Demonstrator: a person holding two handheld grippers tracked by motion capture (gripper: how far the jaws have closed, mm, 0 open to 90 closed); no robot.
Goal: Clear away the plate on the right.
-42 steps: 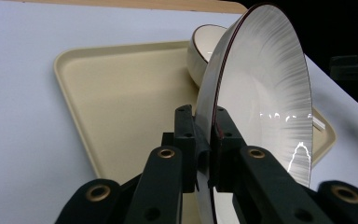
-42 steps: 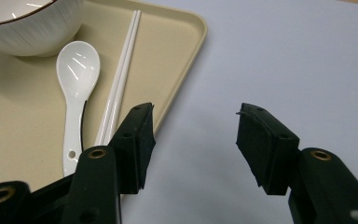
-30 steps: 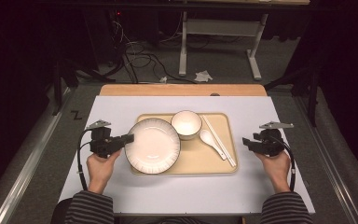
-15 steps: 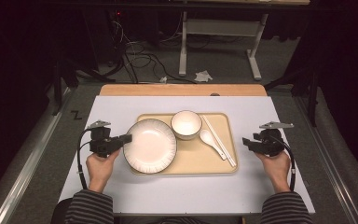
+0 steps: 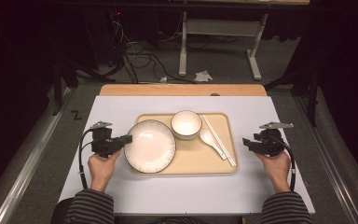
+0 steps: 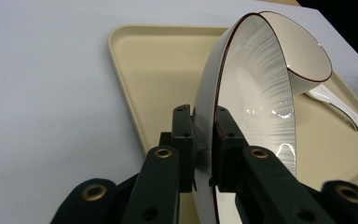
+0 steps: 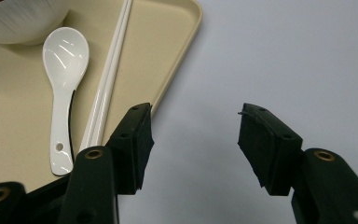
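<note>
Left gripper (image 6: 204, 154): clamped on plate (image 5: 150, 145) rim, at tray (image 5: 186, 165) left edge.
Right gripper (image 7: 193, 144): jaws apart, empty, off tray's right edge.

White ribbed plate (image 6: 256, 102) rimmed dark red; white bowl (image 5: 186, 123), spoon (image 7: 65, 88) and chopsticks (image 7: 107, 84); beige tray (image 5: 214, 165); black grippers.

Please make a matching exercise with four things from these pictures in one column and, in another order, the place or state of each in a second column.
1. plate
2. bowl
3. spoon
4. right hand-held gripper

a. open over the bare white table
b. between bowl and chopsticks
c. rim clamped in the left hand-held gripper
d. at the far edge of the tray

Pairs: 1-c, 2-d, 3-b, 4-a
</note>
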